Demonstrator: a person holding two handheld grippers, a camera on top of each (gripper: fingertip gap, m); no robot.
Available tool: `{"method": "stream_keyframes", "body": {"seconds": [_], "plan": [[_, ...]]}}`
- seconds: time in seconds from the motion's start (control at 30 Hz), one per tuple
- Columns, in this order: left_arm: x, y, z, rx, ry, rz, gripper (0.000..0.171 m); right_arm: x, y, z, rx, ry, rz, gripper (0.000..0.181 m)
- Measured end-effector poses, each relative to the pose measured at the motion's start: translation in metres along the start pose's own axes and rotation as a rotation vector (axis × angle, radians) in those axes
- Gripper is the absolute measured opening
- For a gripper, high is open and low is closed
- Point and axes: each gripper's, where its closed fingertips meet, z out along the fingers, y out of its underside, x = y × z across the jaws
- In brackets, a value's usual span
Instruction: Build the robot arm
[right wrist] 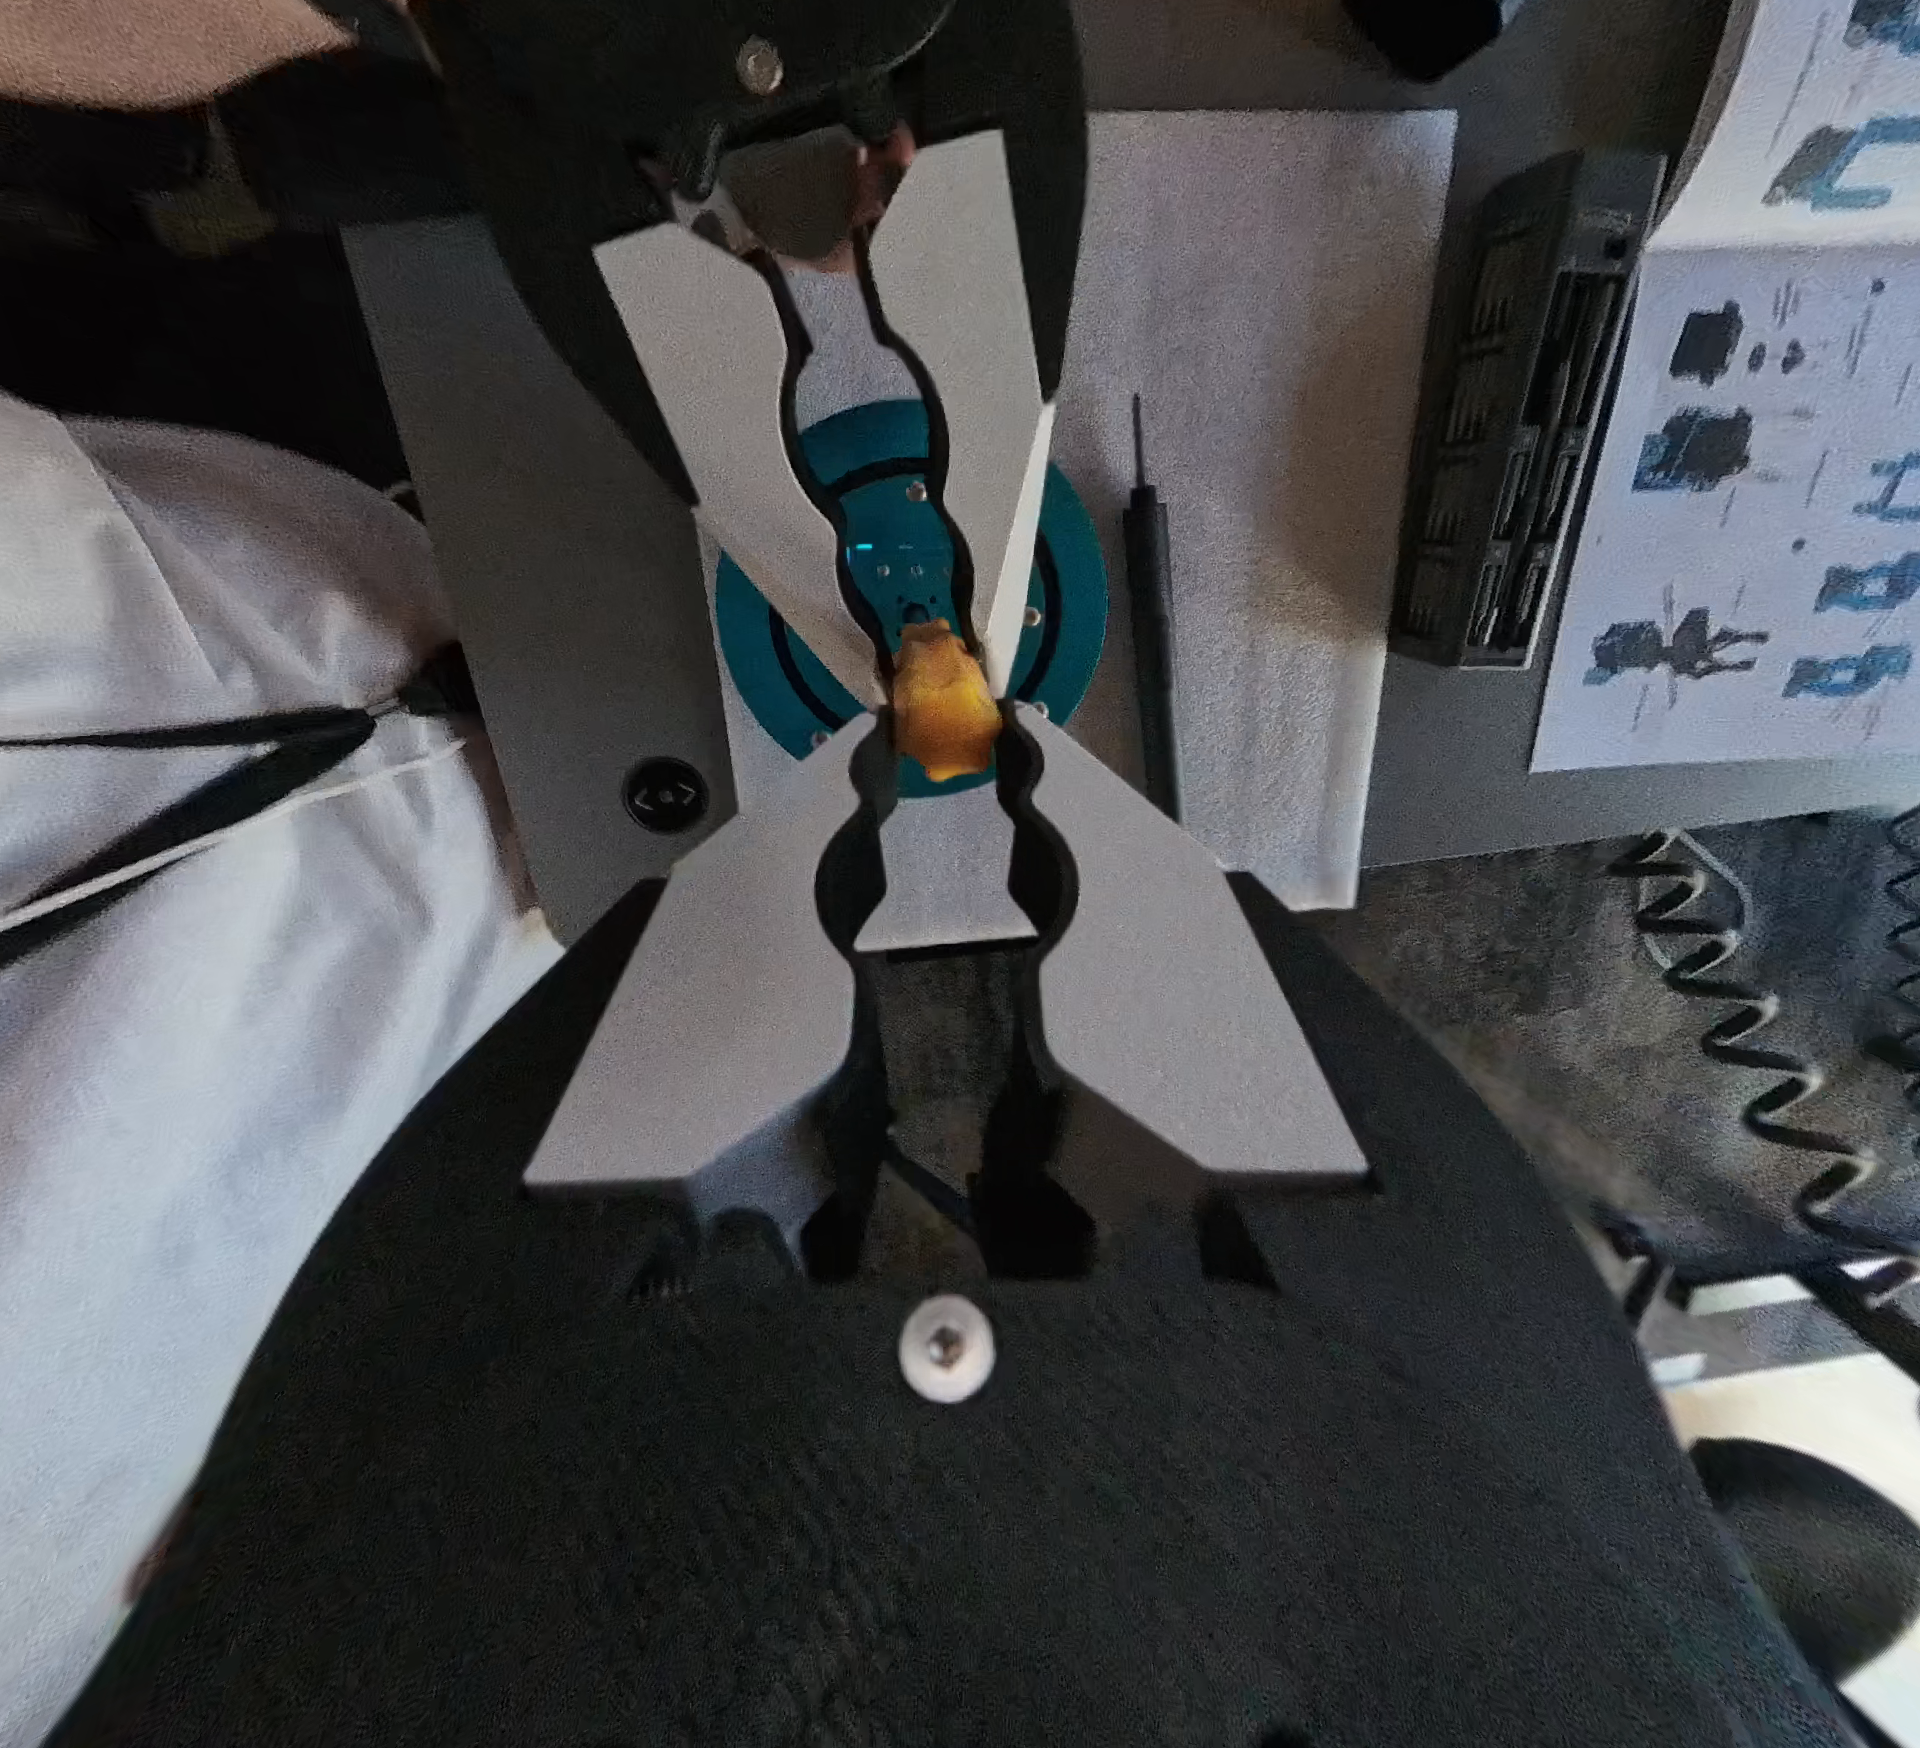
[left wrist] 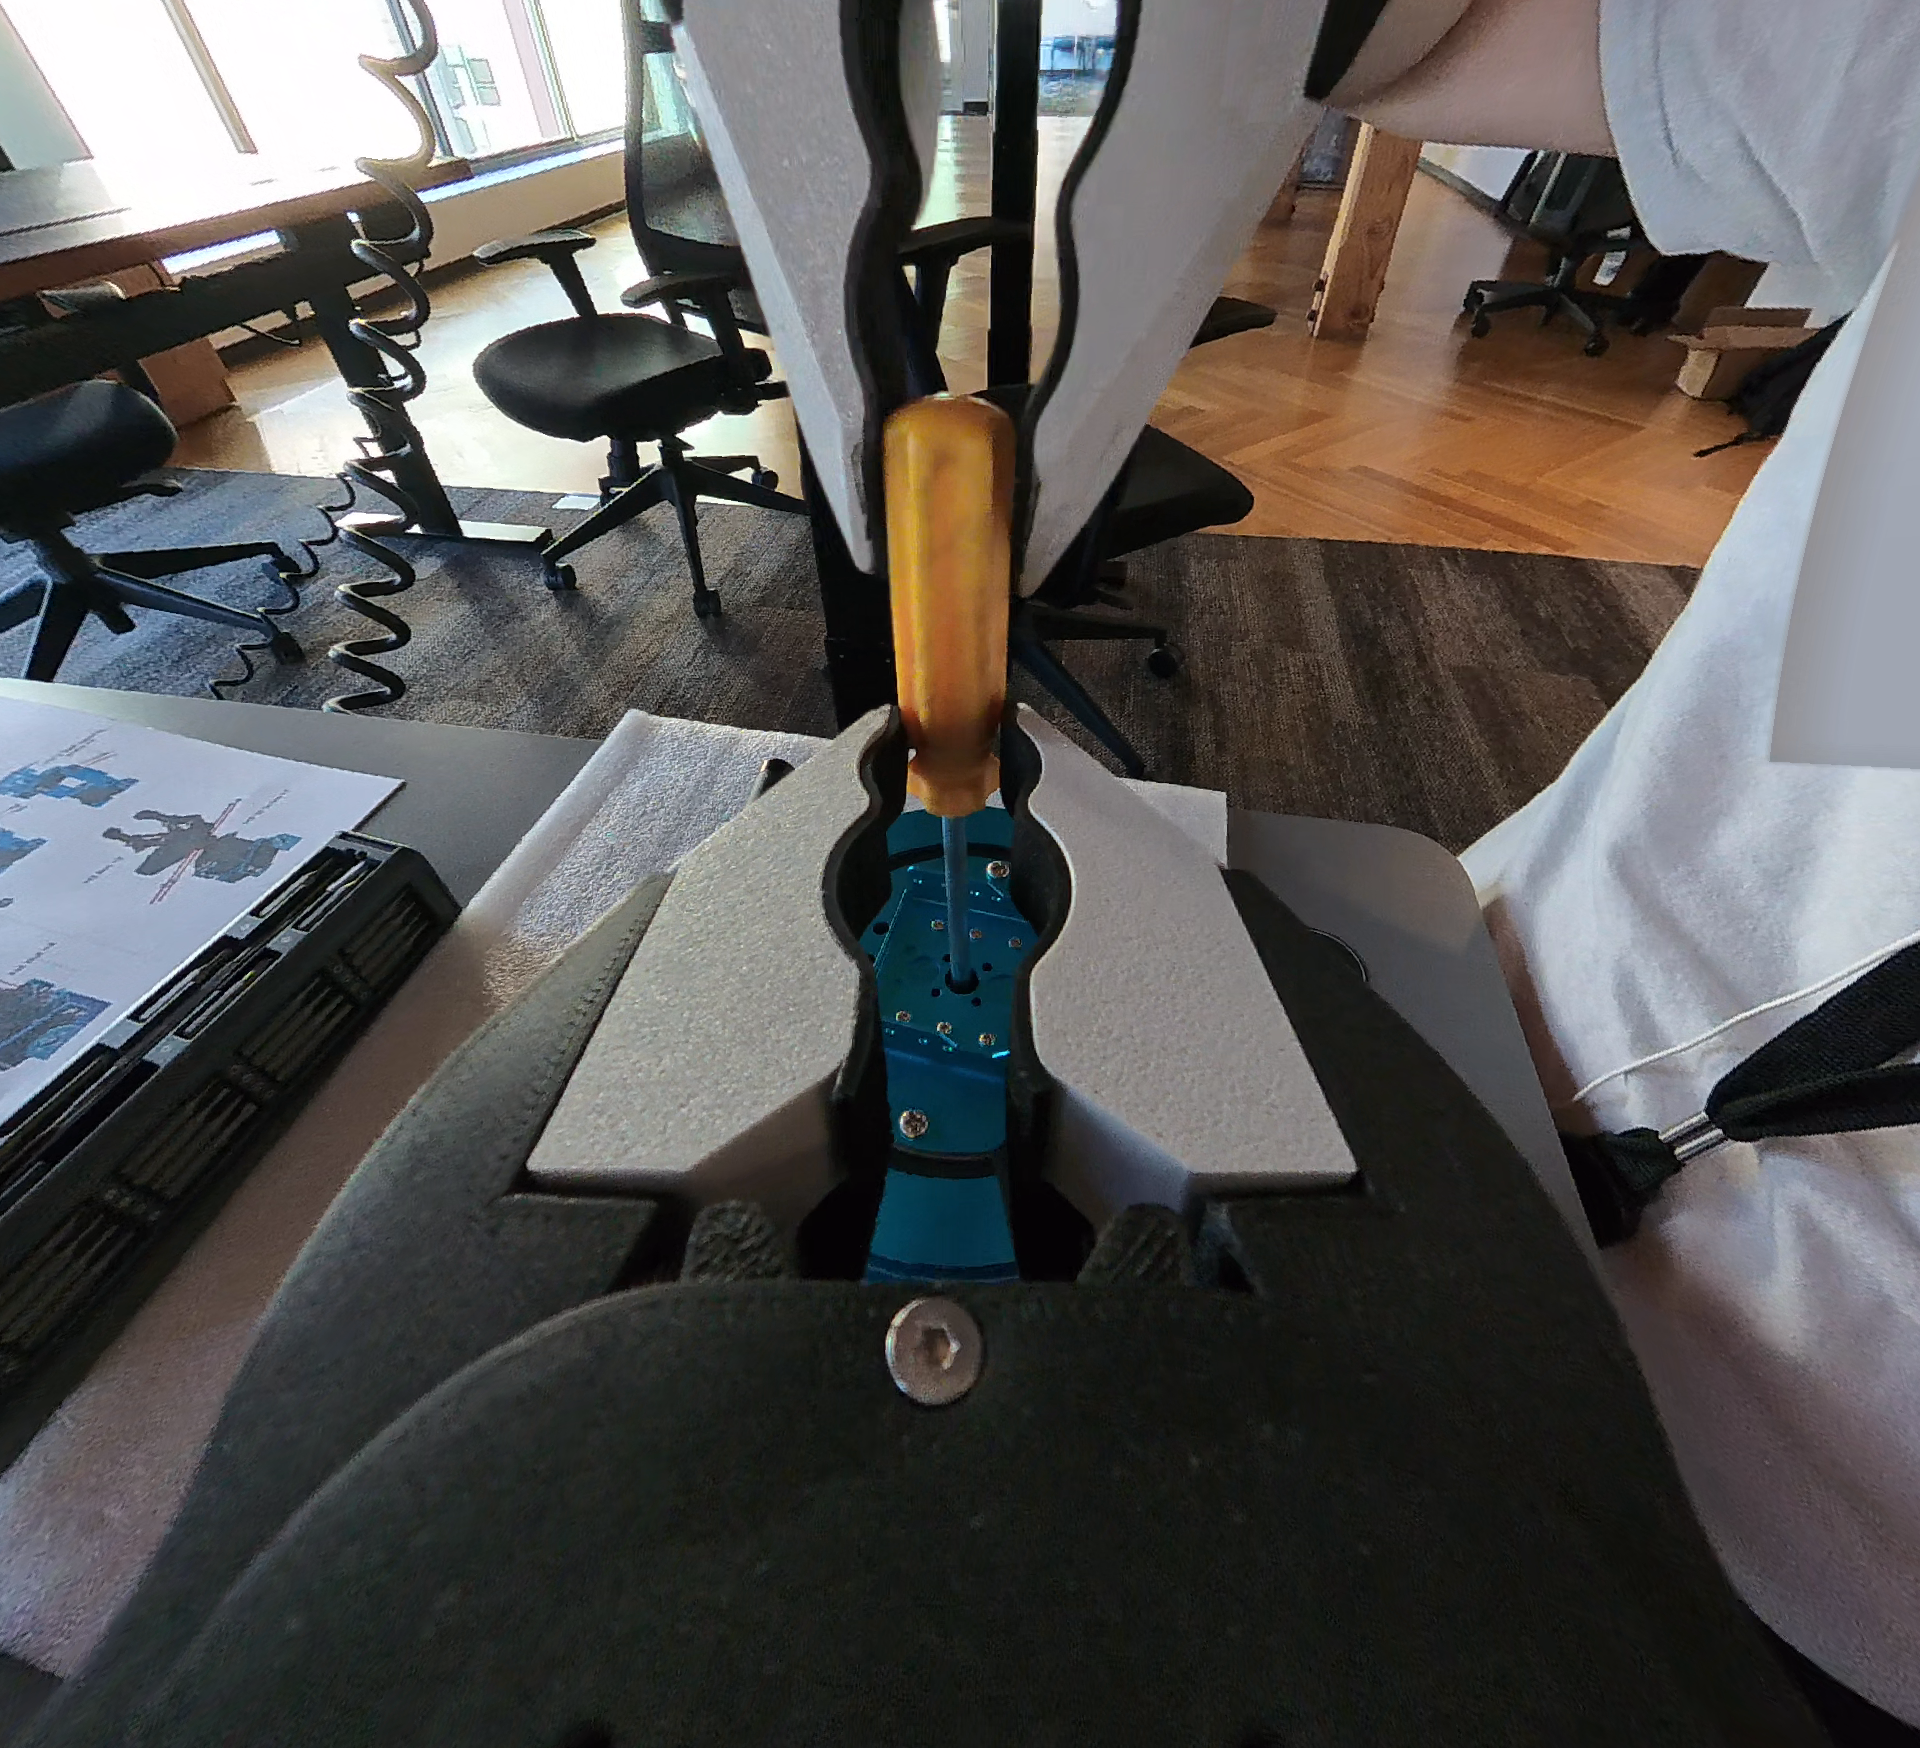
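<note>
**Two claws meet at an amber screwdriver over a blue metal part**

The right claw (right wrist: 940, 711) is closed on the top of the amber-handled screwdriver (left wrist: 948, 607), which stands upright with its thin shaft running down into a hole in the blue metal part (left wrist: 940, 992). Seen from the right wrist view, the handle end sits pinched between the tips, directly above the part's round blue base.

The left claw (left wrist: 951, 763) reaches in low along the bench (left wrist: 1351, 877); the blue part sits in the narrow gap between its fingers, which press close on either side of it, while its tips flank the lower end of the screwdriver handle. Whether those tips actually touch the handle cannot be told.

The blue part rests on a white foam sheet (right wrist: 1268, 472). Just beside the part on that sheet lies a thin black screwdriver (right wrist: 1151, 597). Farther out from the part on the same side sits a black bit case (left wrist: 197, 1064), and beyond it a printed paper sheet (left wrist: 156, 825). A person's white sleeve (left wrist: 1714, 867) shows on the opposite side of the part.
</note>
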Motion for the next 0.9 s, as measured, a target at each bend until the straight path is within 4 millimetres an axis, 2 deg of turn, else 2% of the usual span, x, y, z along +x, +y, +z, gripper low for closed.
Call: {"method": "stream_keyframes", "body": {"seconds": [0.03, 0.1, 0.17, 0.2, 0.23, 0.3, 0.33, 0.4, 0.5, 0.53, 0.57, 0.63, 0.73, 0.83, 0.9], "plan": [[0.000, 0.000, 0.000, -0.002, -0.001, 0.002, 0.016, 0.000, 0.000, 0.000, 0.015, 0.005, 0.058, 0.018], [0.001, 0.000, 0.001, -0.002, 0.008, 0.004, 0.016, -0.002, 0.001, -0.001, 0.011, 0.011, 0.054, 0.018], [0.001, 0.000, 0.001, -0.004, 0.005, 0.005, 0.016, 0.001, -0.003, -0.003, 0.026, 0.021, -0.068, 0.025], [0.001, 0.000, 0.002, -0.004, 0.006, 0.004, 0.016, 0.007, -0.008, -0.005, 0.053, 0.051, -0.150, 0.040], [0.000, 0.000, 0.002, -0.003, 0.004, 0.002, 0.016, 0.012, -0.012, -0.007, 0.074, 0.074, -0.229, 0.045], [0.000, 0.000, 0.001, -0.003, 0.003, 0.002, 0.016, 0.000, -0.010, -0.005, 0.076, 0.008, -0.328, 0.024], [0.000, 0.000, 0.001, -0.004, 0.003, 0.003, 0.016, -0.002, -0.010, -0.004, 0.071, -0.009, -0.330, 0.020], [0.001, 0.000, 0.001, -0.005, 0.005, 0.007, 0.016, -0.003, -0.009, -0.004, 0.055, -0.021, -0.284, 0.020], [0.000, 0.000, 0.003, -0.008, -0.004, 0.007, 0.015, -0.001, -0.007, -0.003, 0.026, -0.029, 0.008, 0.018], [0.000, 0.000, 0.003, -0.009, 0.000, 0.006, 0.015, -0.002, -0.006, -0.003, 0.027, -0.025, 0.076, 0.018], [0.001, 0.000, 0.003, -0.009, 0.008, 0.006, 0.015, -0.004, -0.005, -0.004, 0.023, -0.014, 0.075, 0.018], [0.002, 0.000, 0.003, -0.008, 0.007, 0.010, 0.015, -0.003, -0.007, -0.004, 0.025, 0.010, -0.044, 0.019], [0.001, 0.000, 0.002, -0.004, 0.007, 0.003, 0.015, -0.001, -0.013, -0.006, 0.068, 0.004, -0.252, 0.037], [0.001, 0.000, 0.002, -0.007, 0.001, 0.006, 0.015, -0.003, -0.013, -0.005, 0.082, -0.020, -0.358, 0.020], [0.001, 0.000, 0.002, -0.007, 0.004, 0.008, 0.015, -0.005, -0.012, -0.005, 0.078, -0.030, -0.352, 0.018]]}}
